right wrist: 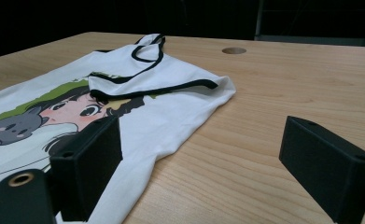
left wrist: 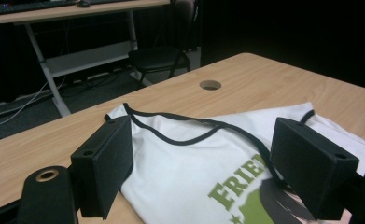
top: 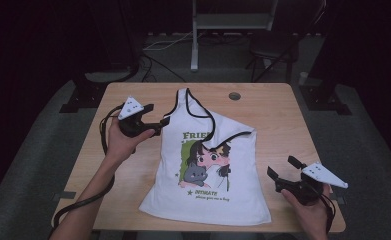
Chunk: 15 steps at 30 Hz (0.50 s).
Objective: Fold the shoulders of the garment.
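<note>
A white tank top with black trim and a cartoon print lies flat on the wooden table, its right shoulder folded down over the chest. My left gripper is open at the top's left armhole edge, with the cloth lying between its spread jaws. My right gripper is open just right of the top's lower right side, over bare wood. The folded shoulder lies ahead of it and the side hem passes by its left jaw.
A round cable hole sits near the table's far edge. Beyond the table stand a chair and a white desk frame on a dark floor. Bare wood spreads to the right of the garment.
</note>
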### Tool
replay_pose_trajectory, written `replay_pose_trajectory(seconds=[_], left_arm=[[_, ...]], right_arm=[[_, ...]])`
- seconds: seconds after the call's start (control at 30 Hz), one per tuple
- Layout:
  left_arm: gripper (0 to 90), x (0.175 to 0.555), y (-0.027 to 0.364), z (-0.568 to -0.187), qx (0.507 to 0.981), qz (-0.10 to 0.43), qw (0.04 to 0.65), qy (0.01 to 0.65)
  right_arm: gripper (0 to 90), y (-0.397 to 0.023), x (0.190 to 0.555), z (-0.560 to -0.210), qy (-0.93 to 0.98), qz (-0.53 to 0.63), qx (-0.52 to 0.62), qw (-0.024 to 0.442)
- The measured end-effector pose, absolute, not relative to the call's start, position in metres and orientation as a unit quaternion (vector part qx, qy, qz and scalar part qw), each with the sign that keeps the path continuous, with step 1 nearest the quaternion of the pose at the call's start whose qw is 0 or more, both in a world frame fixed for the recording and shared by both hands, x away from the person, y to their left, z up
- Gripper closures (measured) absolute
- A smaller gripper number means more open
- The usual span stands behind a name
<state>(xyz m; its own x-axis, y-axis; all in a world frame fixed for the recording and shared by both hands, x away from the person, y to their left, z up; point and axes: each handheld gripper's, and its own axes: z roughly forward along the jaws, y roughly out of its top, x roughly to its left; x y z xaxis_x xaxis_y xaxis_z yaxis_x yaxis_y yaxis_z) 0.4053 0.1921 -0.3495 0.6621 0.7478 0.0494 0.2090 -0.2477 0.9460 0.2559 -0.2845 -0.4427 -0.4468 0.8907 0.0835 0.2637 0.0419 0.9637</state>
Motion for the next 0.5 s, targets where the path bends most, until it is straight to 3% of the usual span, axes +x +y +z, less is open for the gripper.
replay_pose_trajectory(seconds=[0.5], left_arm=[[21.0,0.461,0.175,-0.35,0.756,0.252,0.498,0.341]], right_arm=[[12.6,-0.283,0.256,-0.442,0.667,0.536,0.429,0.29]])
